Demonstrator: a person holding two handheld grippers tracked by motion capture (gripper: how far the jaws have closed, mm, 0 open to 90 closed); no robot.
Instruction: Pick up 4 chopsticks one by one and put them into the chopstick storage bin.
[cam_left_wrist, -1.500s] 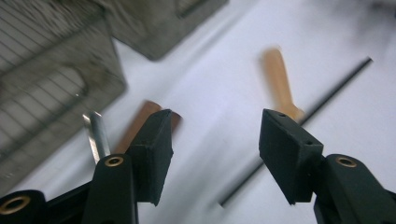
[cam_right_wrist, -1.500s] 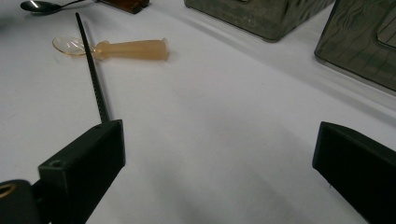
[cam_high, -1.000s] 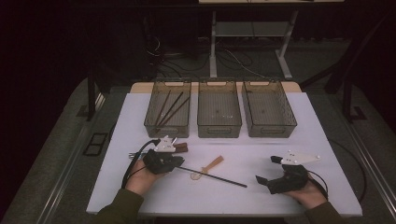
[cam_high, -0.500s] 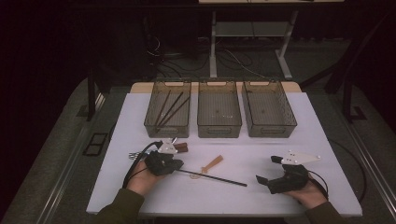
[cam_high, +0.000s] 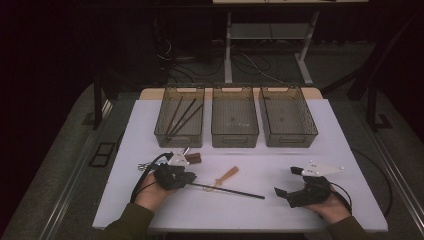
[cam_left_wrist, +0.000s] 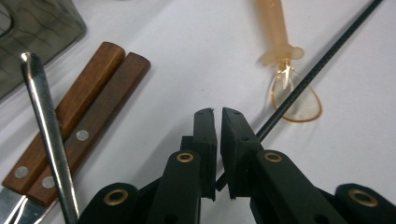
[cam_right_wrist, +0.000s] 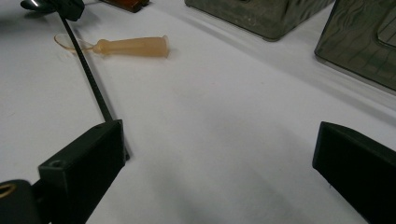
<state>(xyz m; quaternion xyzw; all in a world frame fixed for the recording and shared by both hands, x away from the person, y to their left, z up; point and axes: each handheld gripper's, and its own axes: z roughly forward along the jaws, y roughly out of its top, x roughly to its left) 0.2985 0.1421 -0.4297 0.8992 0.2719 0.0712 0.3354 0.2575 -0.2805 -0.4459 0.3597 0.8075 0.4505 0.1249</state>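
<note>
A long thin black stick (cam_high: 227, 191) lies on the white table (cam_high: 260, 210), its left end pinched between the jaws of my left gripper (cam_high: 187, 180). In the left gripper view the jaws (cam_left_wrist: 218, 112) stand almost together with the stick (cam_left_wrist: 308, 79) running out up and to the right. The stick crosses the bowl of an amber plastic spoon (cam_high: 227, 175) (cam_left_wrist: 280, 28). My right gripper (cam_high: 286, 181) rests at the front right, open, nothing between its jaws (cam_right_wrist: 219, 135). The stick's far tip (cam_right_wrist: 88, 77) ends beside its left jaw.
Three clear bins stand in a row at the back: the left bin (cam_high: 179, 137) holds several black sticks (cam_high: 182, 115); the middle bin (cam_high: 235, 139) and right bin (cam_high: 289, 139) look bare. Two wooden-handled utensils (cam_left_wrist: 79, 112) and a metal handle (cam_left_wrist: 46, 126) lie by my left gripper.
</note>
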